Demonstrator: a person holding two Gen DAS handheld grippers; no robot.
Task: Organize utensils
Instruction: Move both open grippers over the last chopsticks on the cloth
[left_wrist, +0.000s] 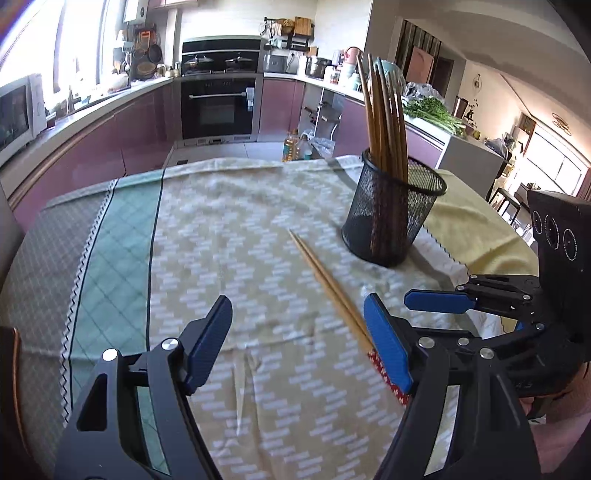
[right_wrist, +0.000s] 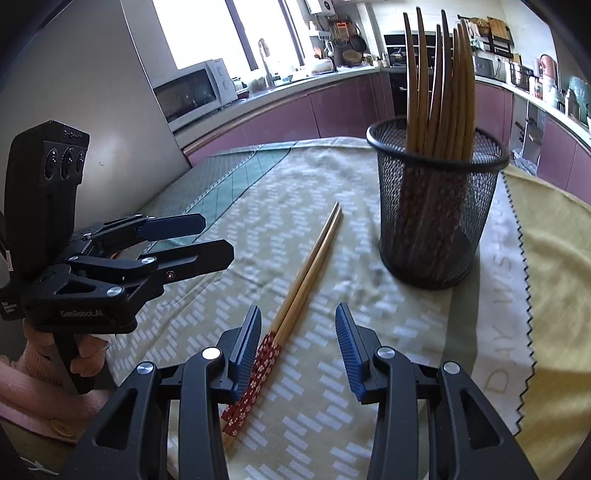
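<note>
A pair of wooden chopsticks (right_wrist: 306, 273) with red flowered handles lies flat on the patterned tablecloth, tips pointing away; it also shows in the left wrist view (left_wrist: 325, 280). A black mesh holder (right_wrist: 437, 206) stands upright to the right with several wooden chopsticks in it; it also shows in the left wrist view (left_wrist: 393, 210). My right gripper (right_wrist: 298, 323) is open and empty, just above the red handles, which lie by its left finger. My left gripper (left_wrist: 298, 314) is open and empty, left of the pair, whose handle end is hidden behind its right finger.
The tablecloth (left_wrist: 221, 229) has a green striped band (left_wrist: 118, 240) at the left and a yellow towel (right_wrist: 554, 258) at the right. Kitchen counters and an oven (left_wrist: 219, 107) lie beyond the table's far edge. A microwave (right_wrist: 195, 92) sits on the counter.
</note>
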